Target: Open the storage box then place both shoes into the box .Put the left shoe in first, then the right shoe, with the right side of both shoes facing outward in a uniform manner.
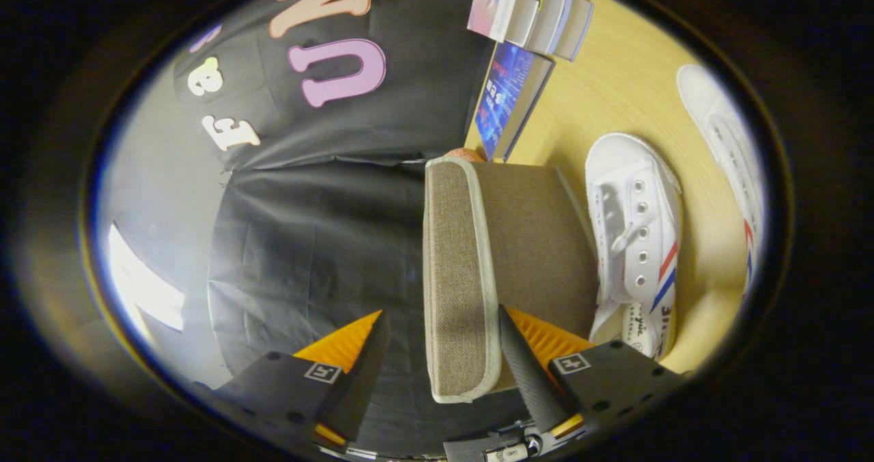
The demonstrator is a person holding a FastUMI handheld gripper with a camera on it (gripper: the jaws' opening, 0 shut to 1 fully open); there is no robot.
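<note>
My fingers (437,353) straddle the box (532,243) lid (454,278), spread, not gripping; fabric flap looks light, floppy; pinch its piped edge.

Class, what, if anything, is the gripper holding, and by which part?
The gripper has the box lid between its fingers, at the lid's trimmed edge; a firm grip from both fingers cannot be told.

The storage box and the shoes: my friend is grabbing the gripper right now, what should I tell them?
Gripper: fingers open, straddling the lid edge of the storage box, not pressing on it.
Box: just ahead of the fingers, on the wooden table; I can't tell how far the lid is open.
Shoes: both on the table beyond the box, nearer shoe beside it, farther shoe past that.
Done: no shoe boxed.
Left: finish opening, left shoe in, then right.
</note>
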